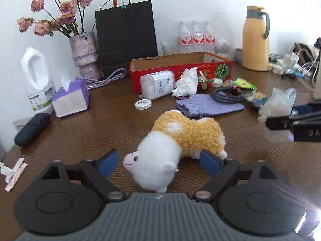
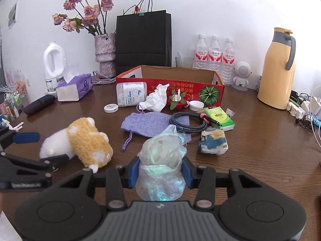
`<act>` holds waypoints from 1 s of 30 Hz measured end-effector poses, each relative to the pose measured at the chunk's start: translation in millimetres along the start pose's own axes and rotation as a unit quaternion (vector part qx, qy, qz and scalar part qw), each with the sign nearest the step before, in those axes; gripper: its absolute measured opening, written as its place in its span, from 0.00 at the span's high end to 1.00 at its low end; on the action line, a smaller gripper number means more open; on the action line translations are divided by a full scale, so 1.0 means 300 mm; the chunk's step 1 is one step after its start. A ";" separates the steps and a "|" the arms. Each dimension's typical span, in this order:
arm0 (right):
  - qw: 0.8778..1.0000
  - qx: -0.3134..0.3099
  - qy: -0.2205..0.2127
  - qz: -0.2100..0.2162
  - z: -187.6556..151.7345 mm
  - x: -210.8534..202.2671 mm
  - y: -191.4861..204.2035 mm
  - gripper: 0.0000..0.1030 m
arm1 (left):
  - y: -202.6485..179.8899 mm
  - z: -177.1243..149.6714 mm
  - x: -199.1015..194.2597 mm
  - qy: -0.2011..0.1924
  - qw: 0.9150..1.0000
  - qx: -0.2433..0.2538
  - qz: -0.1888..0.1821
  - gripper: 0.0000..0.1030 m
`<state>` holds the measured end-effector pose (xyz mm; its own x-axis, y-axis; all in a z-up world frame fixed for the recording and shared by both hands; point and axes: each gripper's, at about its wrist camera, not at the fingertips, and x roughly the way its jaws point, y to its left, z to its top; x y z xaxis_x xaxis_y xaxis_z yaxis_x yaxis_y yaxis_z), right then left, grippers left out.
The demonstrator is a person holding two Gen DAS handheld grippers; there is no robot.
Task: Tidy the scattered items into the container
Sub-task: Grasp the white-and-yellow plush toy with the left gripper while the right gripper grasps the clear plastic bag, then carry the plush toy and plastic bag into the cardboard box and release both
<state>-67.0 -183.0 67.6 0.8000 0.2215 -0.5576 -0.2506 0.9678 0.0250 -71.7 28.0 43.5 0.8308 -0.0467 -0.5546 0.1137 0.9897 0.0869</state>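
**Bystanders along the back of the desk**

A vase of dried roses [image 2: 105, 50] is standing beside a black paper bag [image 2: 143, 42]. Three water bottles [image 2: 214, 53] are lining up behind a small white robot figure [image 2: 241, 74]. A yellow thermos jug [image 2: 277, 68] is sitting rightward; a white detergent jug [image 2: 54, 64] is standing leftward.

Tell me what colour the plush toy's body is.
The plush toy has a yellow-tan curly body and a white head, clearest in the left wrist view.
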 end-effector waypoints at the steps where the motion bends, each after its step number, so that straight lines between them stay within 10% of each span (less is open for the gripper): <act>1: 1.000 0.004 0.006 -0.002 -0.003 0.006 -0.009 0.58 | 0.025 0.013 0.016 0.014 1.000 -0.011 -0.025 0.13; 5: 0.999 0.015 0.026 -0.015 -0.002 0.048 -0.035 0.58 | 0.133 0.057 0.157 0.069 0.992 -0.056 -0.087 0.14; 9: 0.999 0.010 0.029 -0.014 0.012 0.061 -0.043 0.58 | 0.140 0.075 0.211 0.104 0.989 -0.014 -0.103 0.42; 14: 0.999 0.049 0.004 0.013 0.138 0.082 -0.116 0.61 | 0.171 0.096 0.147 0.035 0.992 -0.097 -0.070 0.50; 18: 0.998 0.055 -0.031 0.032 0.366 0.155 -0.203 0.61 | 0.206 0.336 0.167 -0.032 0.987 -0.134 -0.079 0.49; 25: 0.999 0.018 0.034 -0.009 0.857 0.646 -0.336 0.60 | 0.193 0.855 0.737 0.020 0.993 -0.118 0.025 0.49; 30: 0.993 0.060 0.103 -0.024 0.992 1.024 -0.458 0.60 | 0.184 0.958 1.096 0.085 0.988 -0.113 0.055 0.48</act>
<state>375.3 -212.1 139.8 0.6776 0.1572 -0.7185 -0.1374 0.9867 0.0864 364.3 28.5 103.7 0.7255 0.0682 -0.6848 -0.1141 0.9932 -0.0220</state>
